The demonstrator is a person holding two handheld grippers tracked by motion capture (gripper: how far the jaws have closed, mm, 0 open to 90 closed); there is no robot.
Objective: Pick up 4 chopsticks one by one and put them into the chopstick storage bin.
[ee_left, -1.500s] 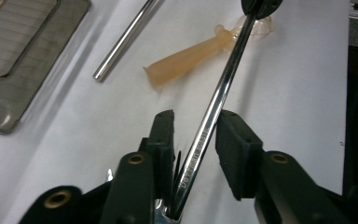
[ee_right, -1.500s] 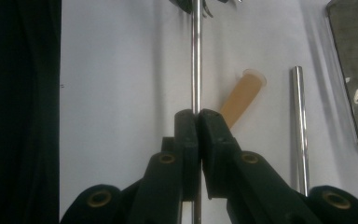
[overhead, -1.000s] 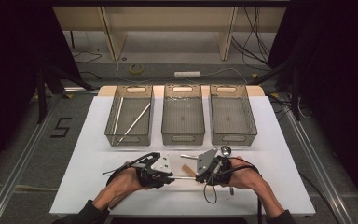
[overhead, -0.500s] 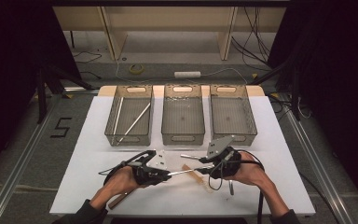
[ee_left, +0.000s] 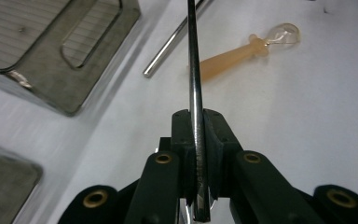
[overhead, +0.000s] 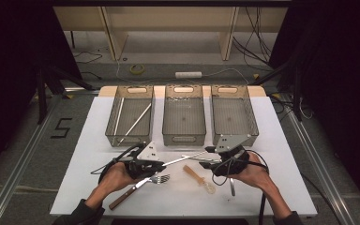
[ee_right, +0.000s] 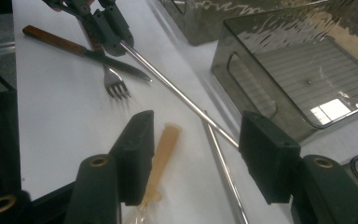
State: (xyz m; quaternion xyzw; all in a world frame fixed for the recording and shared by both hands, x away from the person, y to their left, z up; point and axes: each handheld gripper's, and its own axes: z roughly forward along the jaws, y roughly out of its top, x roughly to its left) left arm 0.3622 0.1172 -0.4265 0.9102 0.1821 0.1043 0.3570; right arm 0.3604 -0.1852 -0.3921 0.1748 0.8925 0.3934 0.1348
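In the high view, a thin metal rod (overhead: 183, 158) is seen pinched at one end by the left claw (overhead: 161, 163), near the middle of the white bench (overhead: 281, 140). The rod is straight, slim and shiny, and it runs from the claw toward 2 o'clock, its far end close to the right claw (overhead: 206, 157). The right claw's jaws have just been opening; whether anything lies between them is hard to make out here. Below the rod a fork (overhead: 159, 179), a wooden-handled knife (overhead: 124, 198) and a pale plastic spoon (overhead: 199, 177) are lying on the bench.

In the left gripper view, the rod (ee_left: 193, 70) is shown clamped upright between the jaws, which are pressed together on it; it is cut off at 12 o'clock by the frame edge. A second rod (ee_left: 168, 46) lies at 11 o'clock, its upper end also cut off, and the spoon (ee_left: 242, 51) at 1 o'clock.

In the right gripper view, the jaws are spread wide with nothing gripped. The rod (ee_right: 177, 91) runs from 11 o'clock down behind the right jaw, where its end is hidden. The spoon's (ee_right: 161, 158) bowl is blurred at the bottom edge.
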